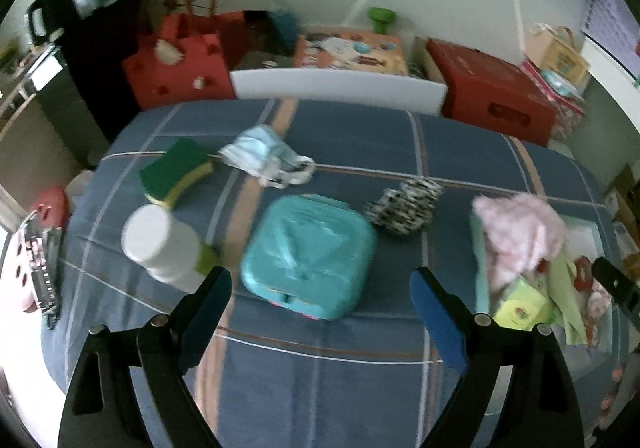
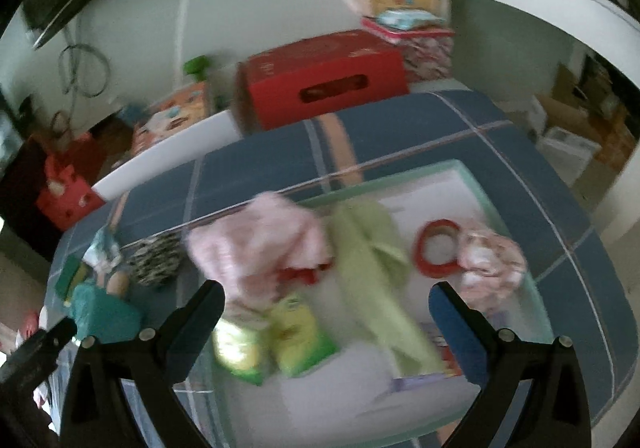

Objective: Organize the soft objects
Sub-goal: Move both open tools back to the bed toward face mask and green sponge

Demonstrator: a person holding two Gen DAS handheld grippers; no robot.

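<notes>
I find the work laid out on a blue plaid cloth (image 1: 320, 368), with a pale green-rimmed tray (image 2: 500, 200) at its right side serving, as I judge it, as the collection point for soft goods. Already in the tray are a pink fluffy cloth (image 2: 260, 244), a light green cloth (image 2: 372, 268), yellow-green packets (image 2: 296, 332), a red tape ring (image 2: 436, 248) and a floral bundle (image 2: 492, 260); the pink cloth sits at the tray's left edge, partly over the packets. Still out on the cloth are a green-and-yellow sponge (image 1: 176, 172), a blue face mask (image 1: 260, 156) just beside it, and a black-and-white patterned fabric piece (image 1: 404, 208) nearer the tray; I take these as outstanding. A teal lidded box (image 1: 308, 260) and a white bottle (image 1: 164, 244) are hard items and likely stay. My left gripper (image 1: 320, 288) hangs spread wide above the teal box, grasping nothing. My right gripper (image 2: 326, 308) is likewise released, fingers wide apart over the tray contents, touching nothing I can confirm; blur limits certainty.
</notes>
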